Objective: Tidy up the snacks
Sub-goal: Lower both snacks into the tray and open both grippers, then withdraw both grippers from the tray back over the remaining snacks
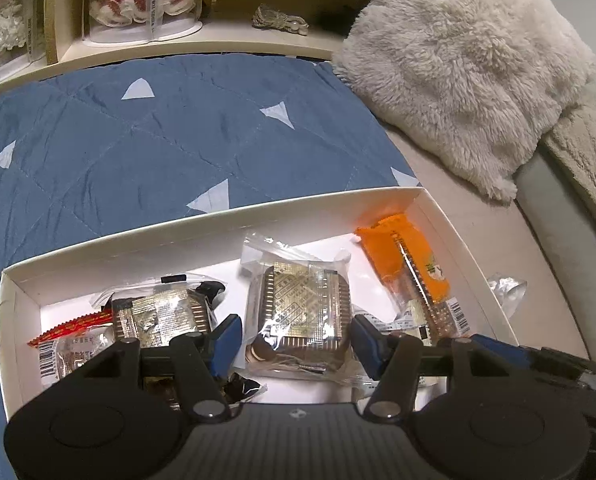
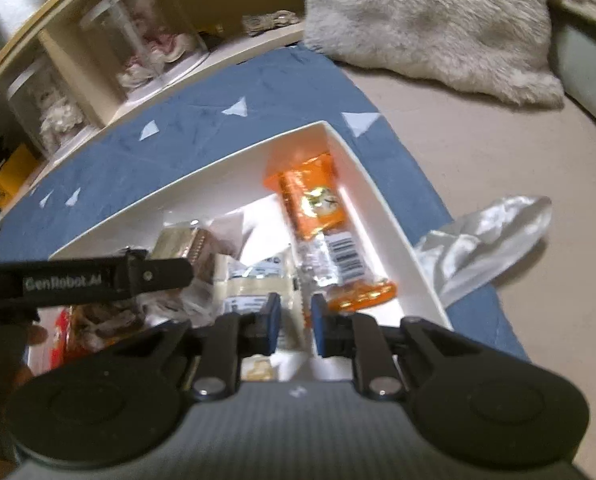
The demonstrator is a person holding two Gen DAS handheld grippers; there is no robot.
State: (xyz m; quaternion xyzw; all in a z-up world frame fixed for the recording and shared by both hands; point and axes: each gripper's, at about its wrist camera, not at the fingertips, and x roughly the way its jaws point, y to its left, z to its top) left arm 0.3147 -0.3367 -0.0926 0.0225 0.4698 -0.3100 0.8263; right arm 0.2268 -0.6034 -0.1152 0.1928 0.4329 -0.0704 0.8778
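A white shallow box (image 1: pixel 202 232) lies on a blue quilt and holds several wrapped snacks. In the left wrist view my left gripper (image 1: pixel 296 346) is open just above the box, its fingers on either side of a clear-wrapped brown square snack (image 1: pixel 303 308). A similar snack (image 1: pixel 162 316) lies to the left, a red-edged pack (image 1: pixel 70 326) beyond it, and an orange pack (image 1: pixel 411 266) at the right. In the right wrist view my right gripper (image 2: pixel 294 326) hovers over the box (image 2: pixel 377 196) with its jaws a narrow gap apart and nothing between them. The orange pack (image 2: pixel 311 196) lies ahead of it.
A crumpled clear plastic bag (image 2: pixel 481 236) lies on the quilt right of the box. A fluffy white pillow (image 1: pixel 461 64) lies at the back right. A shelf (image 1: pixel 218 36) with clear display cases stands behind the blue quilt (image 1: pixel 138 140).
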